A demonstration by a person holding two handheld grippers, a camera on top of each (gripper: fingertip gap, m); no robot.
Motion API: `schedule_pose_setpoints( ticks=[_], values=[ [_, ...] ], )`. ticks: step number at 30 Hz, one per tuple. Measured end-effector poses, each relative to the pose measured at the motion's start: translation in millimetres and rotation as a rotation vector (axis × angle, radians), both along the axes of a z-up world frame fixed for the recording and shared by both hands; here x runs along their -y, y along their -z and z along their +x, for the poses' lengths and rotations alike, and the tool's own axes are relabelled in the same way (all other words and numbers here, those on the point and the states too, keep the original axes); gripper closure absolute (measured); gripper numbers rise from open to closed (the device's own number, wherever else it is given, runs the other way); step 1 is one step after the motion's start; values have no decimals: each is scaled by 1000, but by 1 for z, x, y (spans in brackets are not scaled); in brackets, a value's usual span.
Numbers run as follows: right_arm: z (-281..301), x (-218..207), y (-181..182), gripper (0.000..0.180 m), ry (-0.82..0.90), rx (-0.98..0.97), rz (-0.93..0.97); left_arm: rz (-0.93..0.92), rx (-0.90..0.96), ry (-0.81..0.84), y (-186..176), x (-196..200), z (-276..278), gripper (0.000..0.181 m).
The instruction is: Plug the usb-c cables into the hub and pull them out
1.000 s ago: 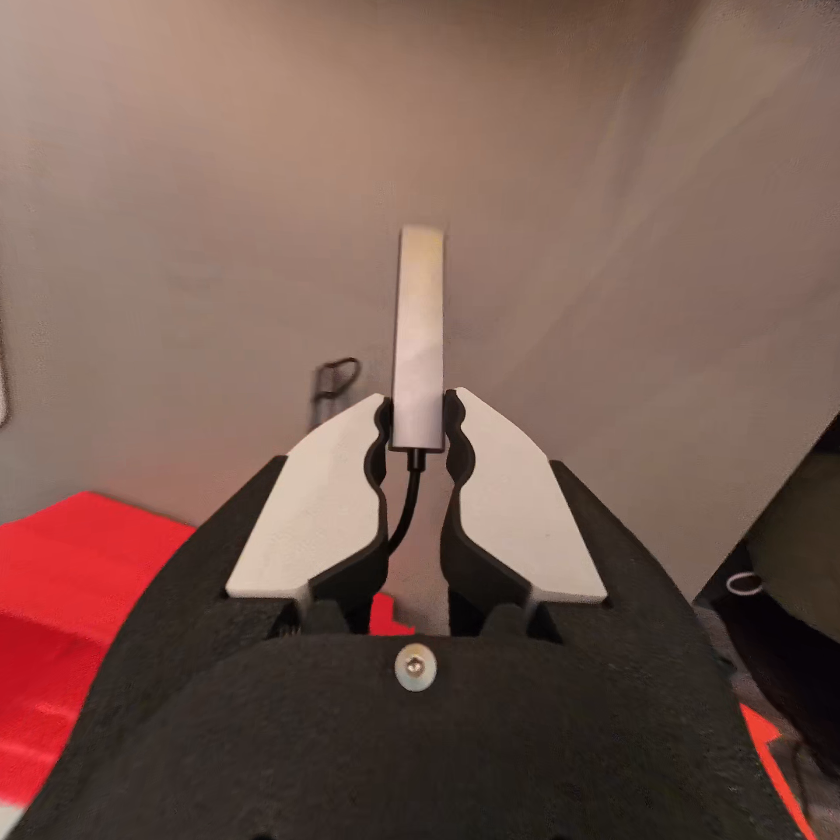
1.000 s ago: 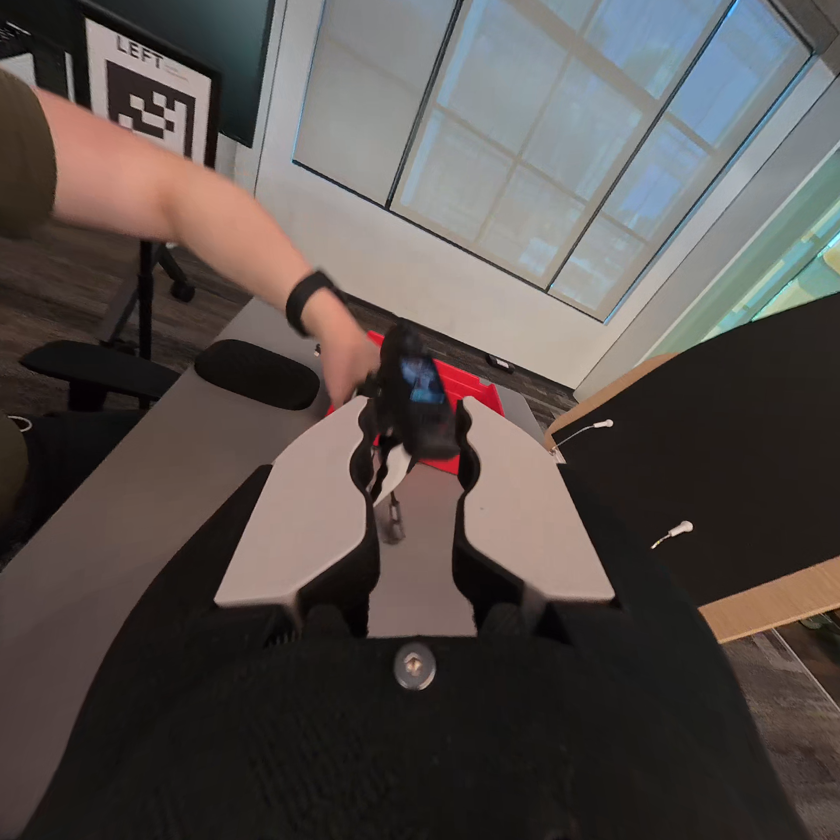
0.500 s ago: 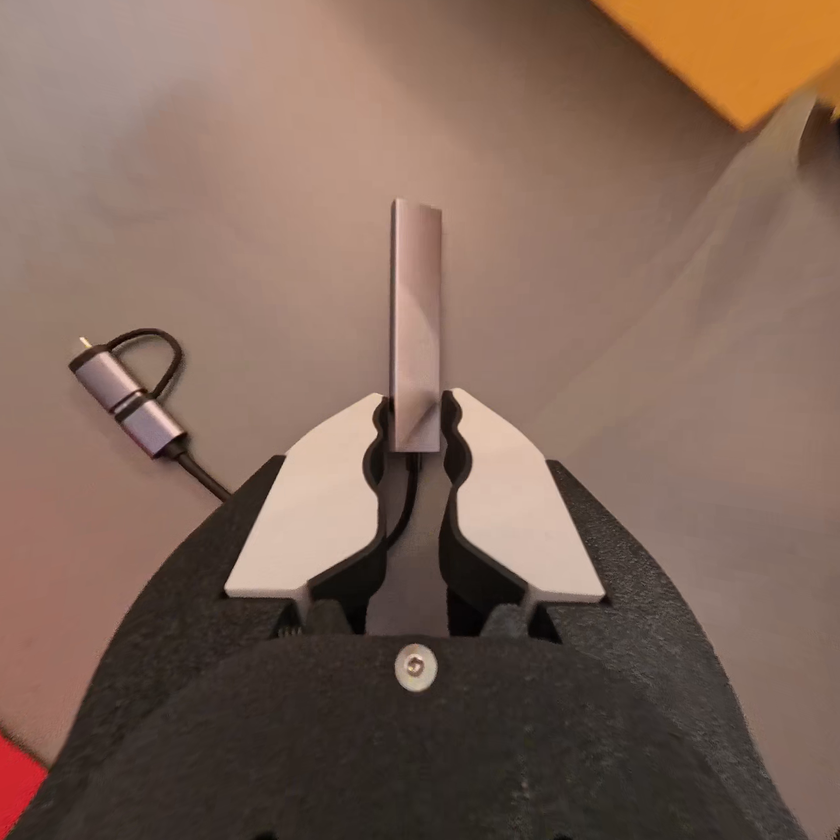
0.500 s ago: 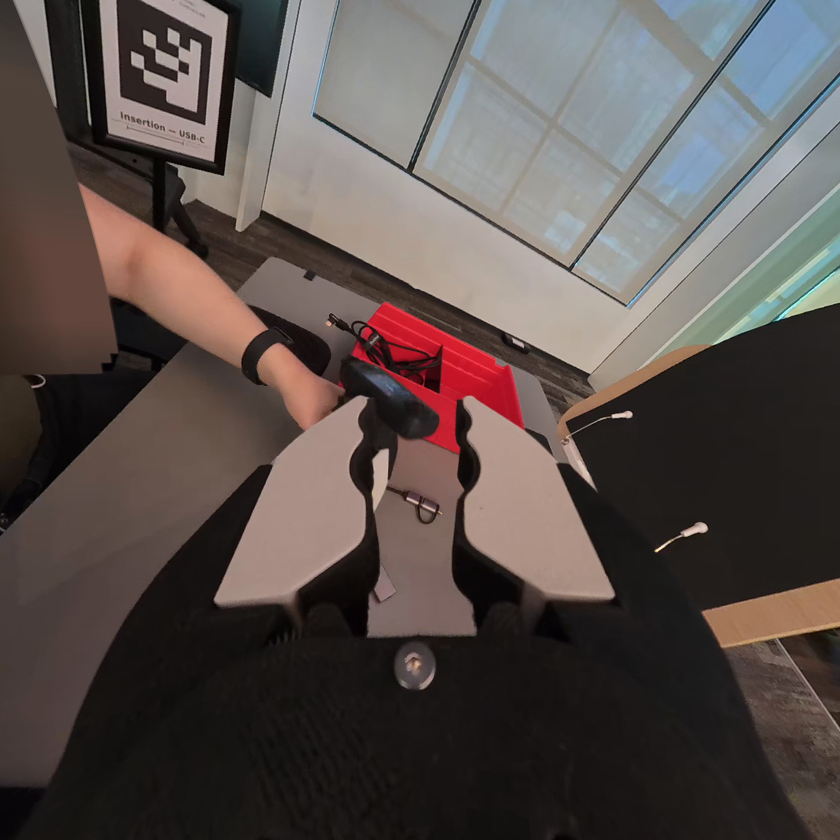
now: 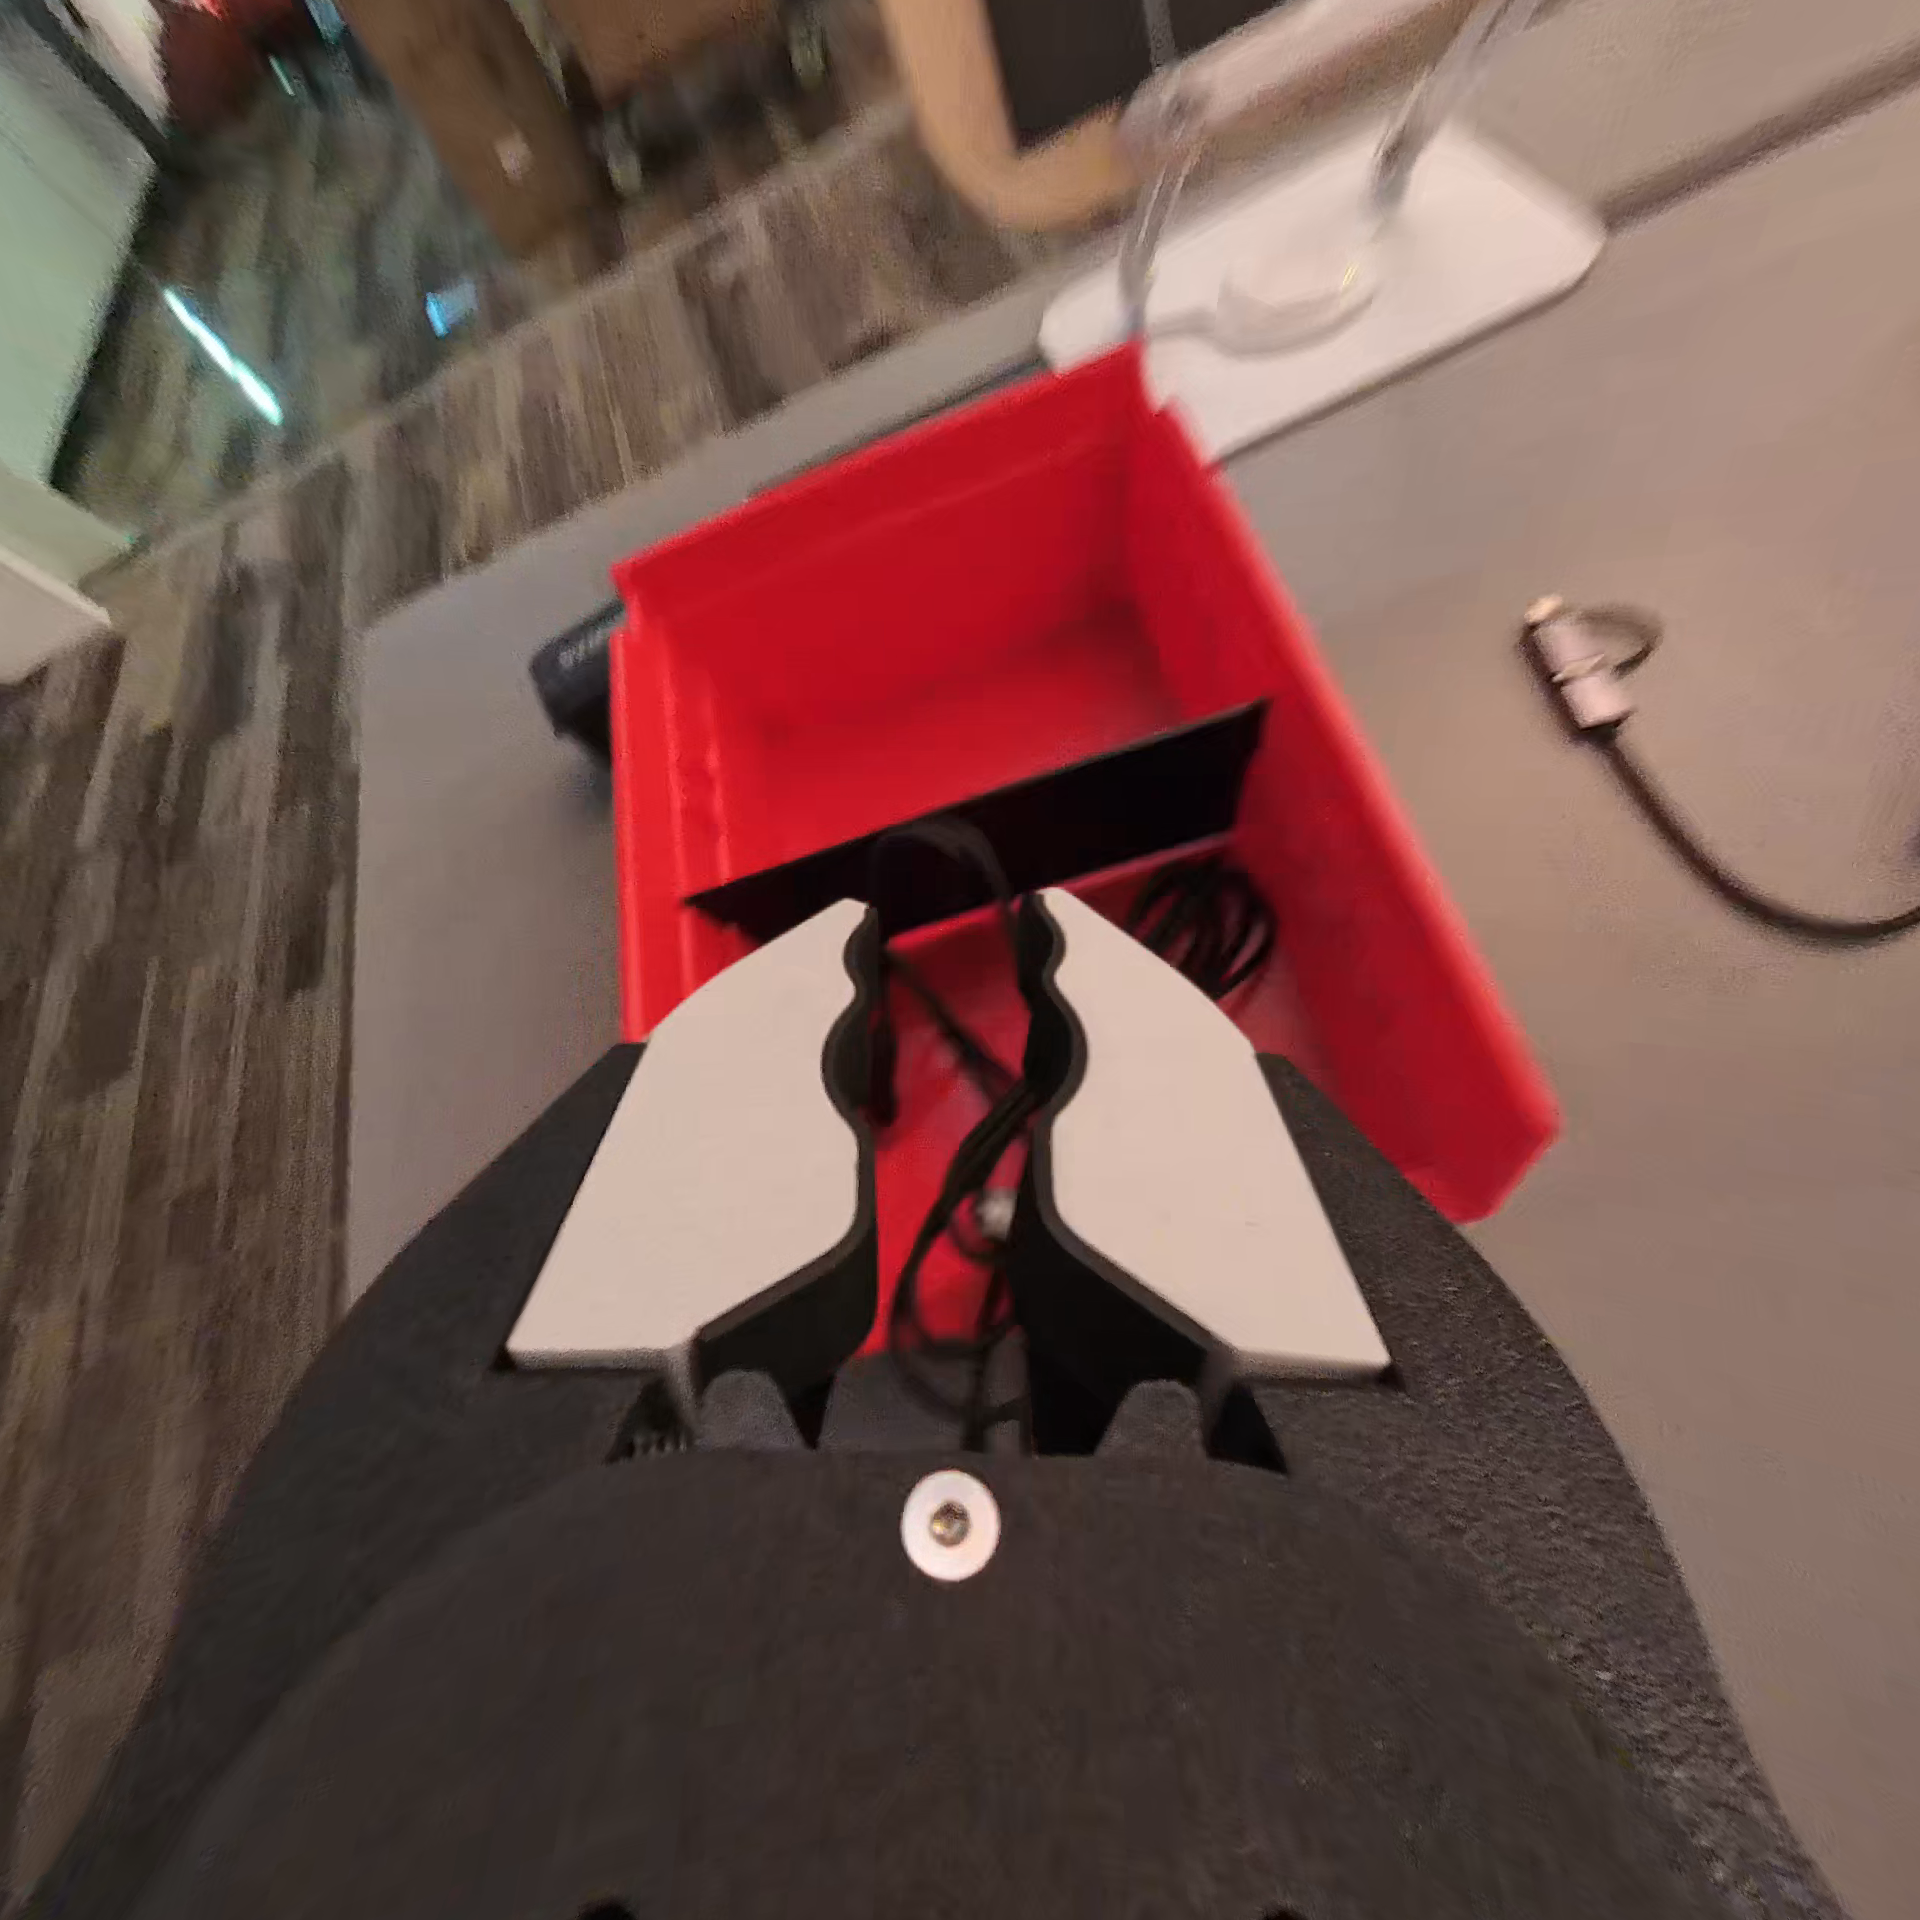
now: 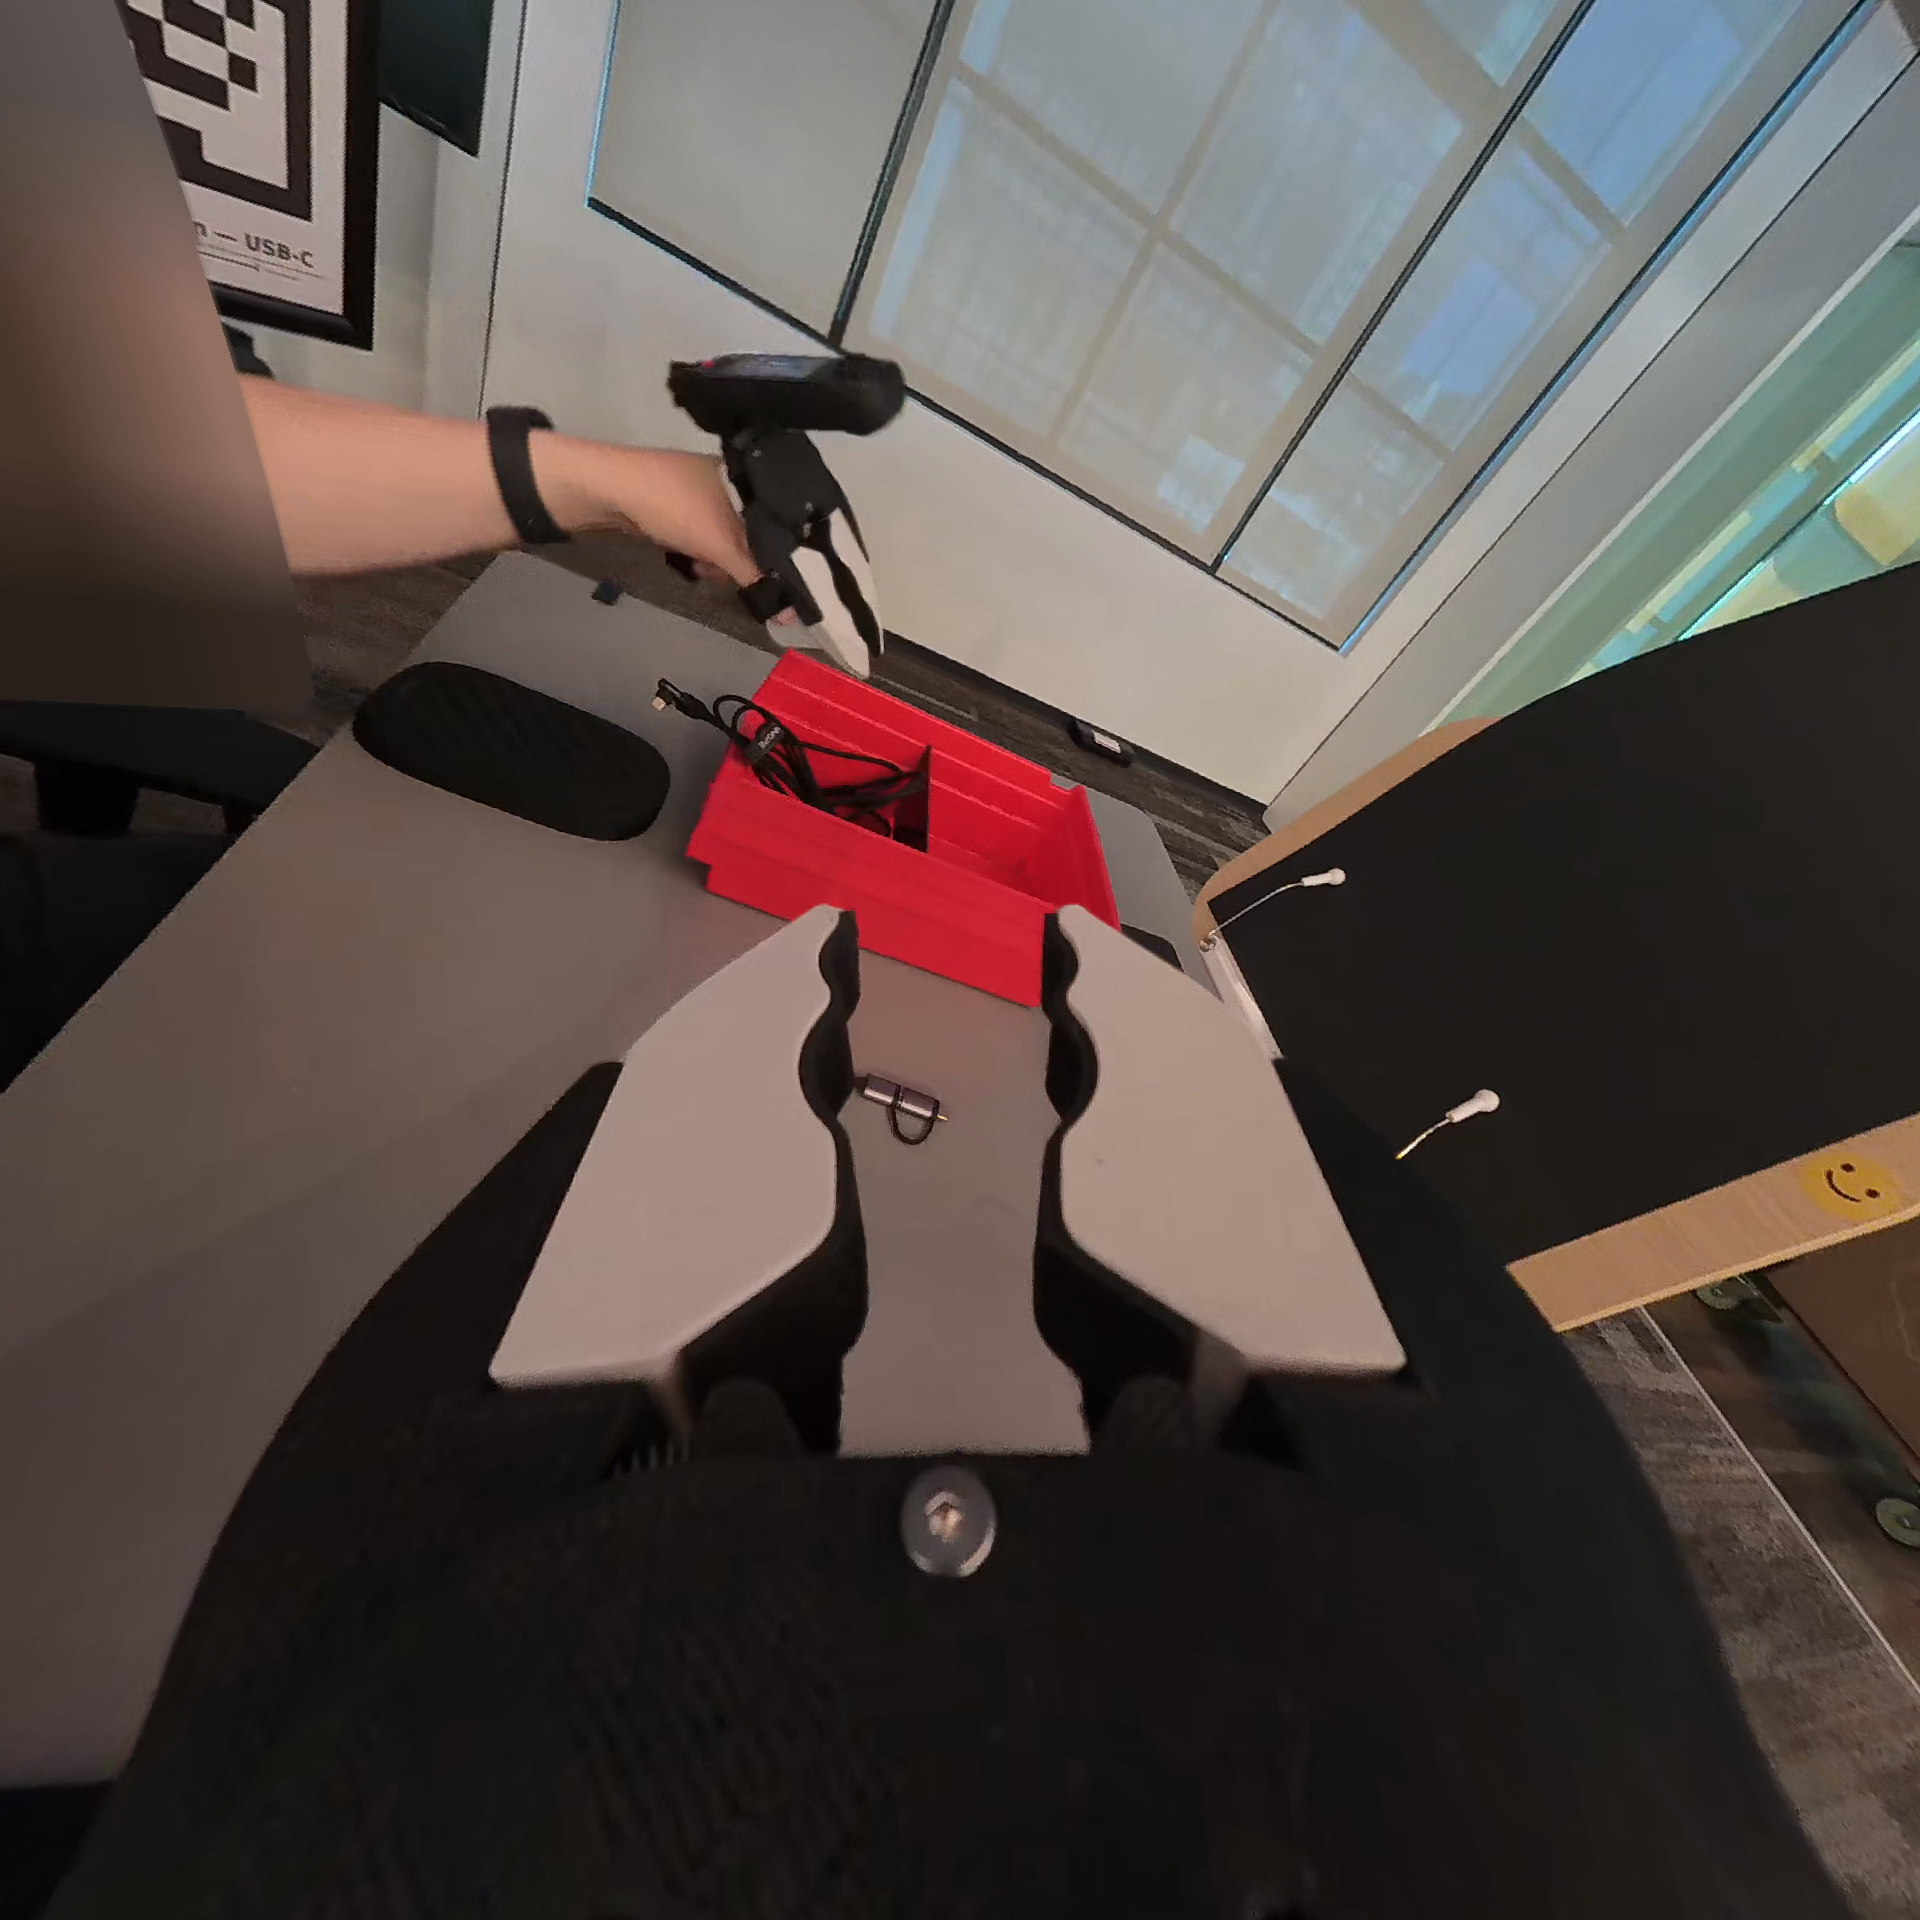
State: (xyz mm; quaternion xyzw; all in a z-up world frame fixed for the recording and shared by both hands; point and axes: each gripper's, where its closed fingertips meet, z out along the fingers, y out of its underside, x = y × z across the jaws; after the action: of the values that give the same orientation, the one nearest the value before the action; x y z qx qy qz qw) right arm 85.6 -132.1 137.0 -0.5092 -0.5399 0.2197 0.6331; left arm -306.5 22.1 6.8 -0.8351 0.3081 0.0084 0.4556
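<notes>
Grey tabletop [image 6: 343, 997] carrying a red bin [image 5: 1382, 862] split by a black divider [image 5: 1039, 800]; coiled black usb-c cables [image 6: 810, 764] lie in the bin's near compartment in the left wrist view, one end trailing over its rim in the right wrist view. Since half a second ago the left gripper [image 5: 951, 920] has lost the grey hub from between its fingers and swung from bare tabletop to above the bin; its fingers now stand apart, cables showing through the gap. The hub's body is in neither view; only its grey plug [image 6: 899, 1096] on a short black lead lies on the tabletop, seen between the parted, empty fingers of the right gripper [image 6: 951, 930]. Only the right wrist view shows the left gripper raised over the bin, a black wrist rest [image 6: 509, 748], windows and a black partition [image 6: 1621, 935].
</notes>
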Motion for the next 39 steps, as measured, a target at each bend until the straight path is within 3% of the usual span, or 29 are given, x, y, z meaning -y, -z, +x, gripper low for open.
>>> schedule_pose_setpoints(
  ticks=[4, 10, 14, 19, 39],
  values=[
    [1, 0, 1, 145, 12, 14, 5, -186, -244, -97, 36, -27, -41, 155],
    [4, -1, 3, 145, 12, 8, -8, -337, -471, -102, 85, -51, -54, 154],
    [4, -4, 7, 145, 20, 29, -12, -435, -519, -76, 111, -55, -56, 153],
    [4, -2, 9, 145, 11, 39, -10, -431, -585, -73, 118, -60, -58, 174],
    [7, 0, 2, 146, 14, 3, 12, 20, -591, -102, -84, -53, -28, 177]
  ],
)
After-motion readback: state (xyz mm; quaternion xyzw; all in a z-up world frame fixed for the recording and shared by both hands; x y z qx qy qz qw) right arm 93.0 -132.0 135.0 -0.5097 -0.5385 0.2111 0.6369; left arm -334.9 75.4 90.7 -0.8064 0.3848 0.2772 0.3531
